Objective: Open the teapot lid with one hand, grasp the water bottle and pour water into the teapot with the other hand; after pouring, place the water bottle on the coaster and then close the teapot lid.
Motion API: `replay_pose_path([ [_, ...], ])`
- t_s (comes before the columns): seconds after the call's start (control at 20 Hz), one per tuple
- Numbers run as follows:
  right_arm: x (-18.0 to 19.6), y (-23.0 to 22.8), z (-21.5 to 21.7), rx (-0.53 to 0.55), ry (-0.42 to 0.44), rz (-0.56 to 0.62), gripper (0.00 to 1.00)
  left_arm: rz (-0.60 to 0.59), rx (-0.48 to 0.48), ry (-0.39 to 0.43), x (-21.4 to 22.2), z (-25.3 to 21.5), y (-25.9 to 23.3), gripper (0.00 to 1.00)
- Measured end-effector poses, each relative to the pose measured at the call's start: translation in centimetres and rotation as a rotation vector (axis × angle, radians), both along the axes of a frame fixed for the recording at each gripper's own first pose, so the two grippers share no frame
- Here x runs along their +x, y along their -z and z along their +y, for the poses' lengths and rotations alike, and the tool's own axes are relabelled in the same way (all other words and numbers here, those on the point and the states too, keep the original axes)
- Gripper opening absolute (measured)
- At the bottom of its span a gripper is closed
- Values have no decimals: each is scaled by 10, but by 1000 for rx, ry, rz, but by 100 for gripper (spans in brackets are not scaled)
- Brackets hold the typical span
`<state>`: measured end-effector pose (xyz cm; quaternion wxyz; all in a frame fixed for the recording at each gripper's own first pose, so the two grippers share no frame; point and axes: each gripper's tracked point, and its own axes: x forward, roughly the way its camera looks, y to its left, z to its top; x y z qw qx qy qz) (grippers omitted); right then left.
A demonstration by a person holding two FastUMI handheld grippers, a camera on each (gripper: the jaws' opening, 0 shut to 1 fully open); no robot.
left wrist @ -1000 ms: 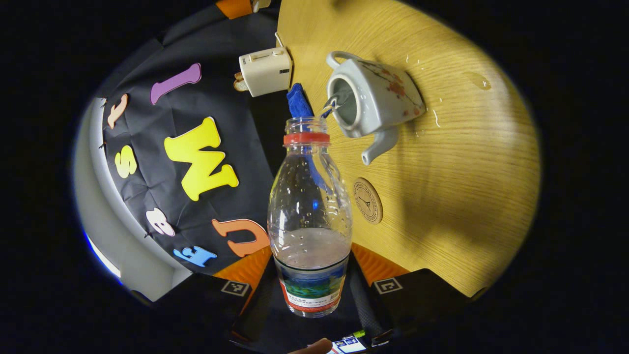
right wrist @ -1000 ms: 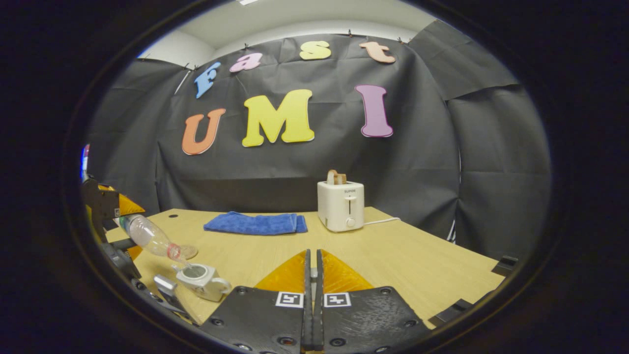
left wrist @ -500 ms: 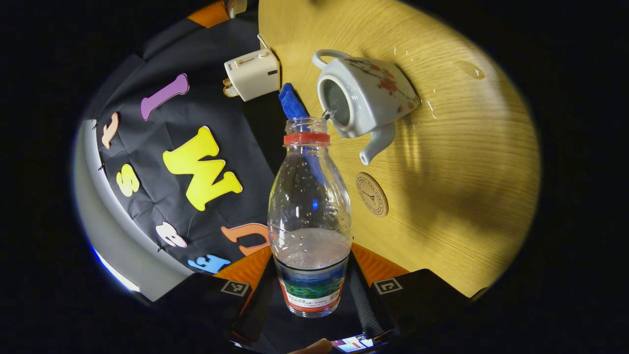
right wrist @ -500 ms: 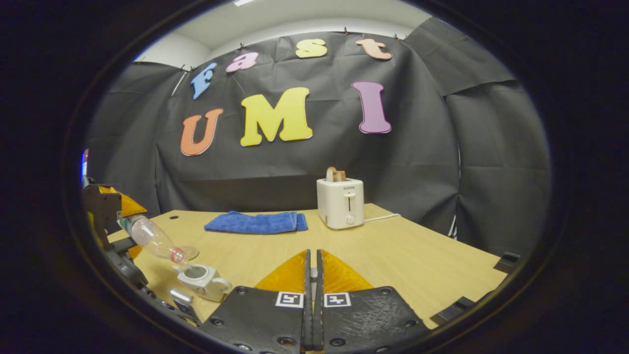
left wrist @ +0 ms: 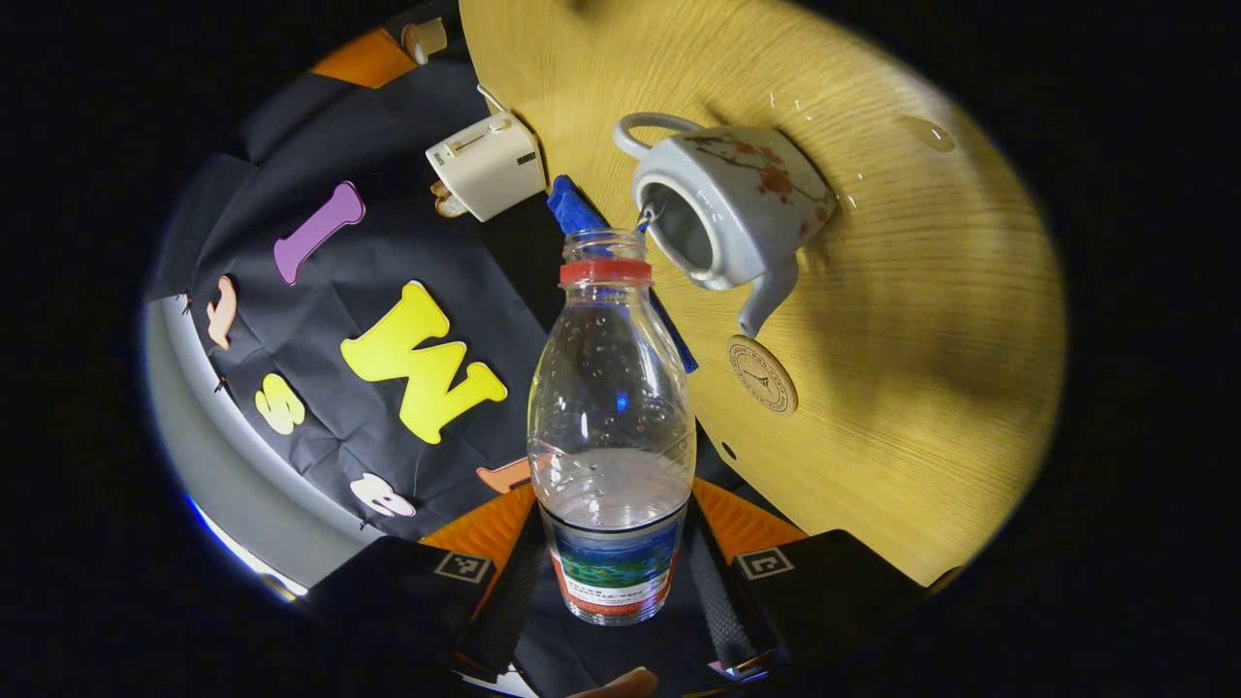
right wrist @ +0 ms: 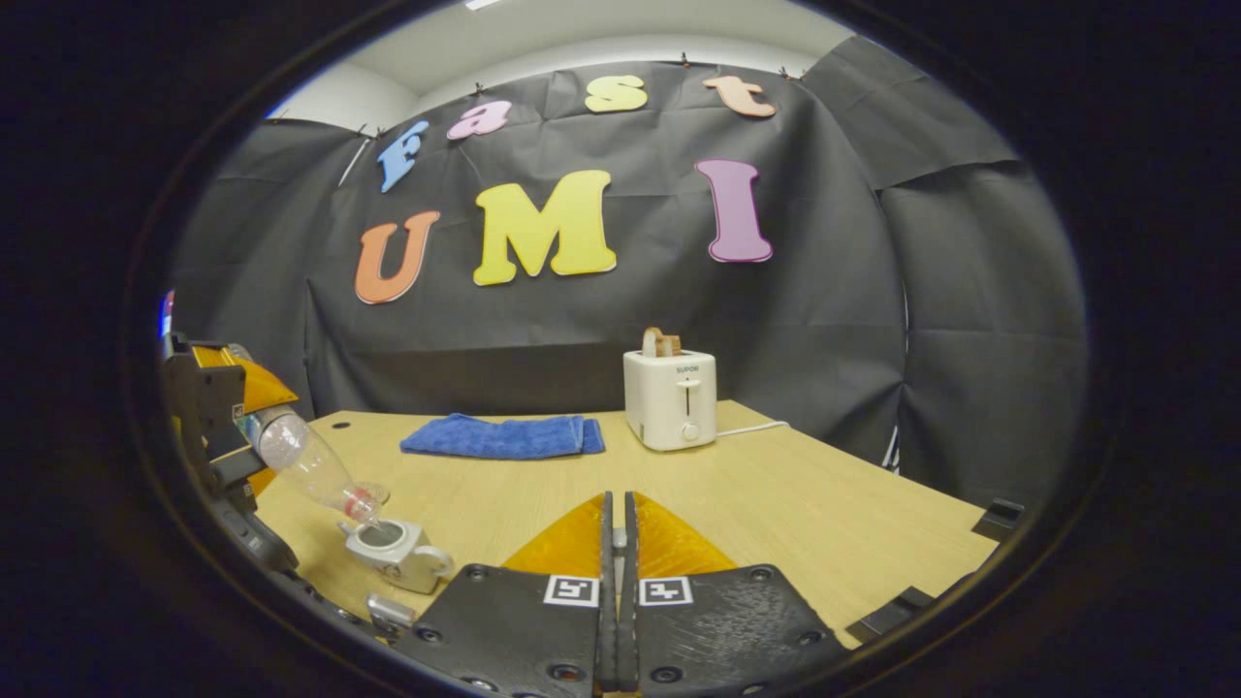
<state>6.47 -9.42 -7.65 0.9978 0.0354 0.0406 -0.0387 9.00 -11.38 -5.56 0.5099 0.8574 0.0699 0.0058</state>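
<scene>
One gripper, the left gripper [left wrist: 616, 572], clamps the tilted water bottle [left wrist: 613, 427] over the open teapot [left wrist: 727, 208]; overshooting spills onto the surface [left wrist: 921, 320]. Right gripper [right wrist: 617, 601] is closed, away from the pour.

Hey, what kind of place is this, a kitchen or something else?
Probably a staged recording booth, not a real kitchen: black cloth wall hung behind a lone wooden table, with household props set out on it, a toaster, a folded blue towel and a teapot.
</scene>
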Motion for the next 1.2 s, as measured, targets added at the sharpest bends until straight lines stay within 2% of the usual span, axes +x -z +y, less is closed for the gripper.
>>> replay_pose_path([
  [0.55,-1,-3,-4,9,7,-2,0,2,36,-9,1,0,-3,77],
  [1.2,0,-3,-14,29,25,7,0,-55,67,23,-4,-8,-11,77],
])
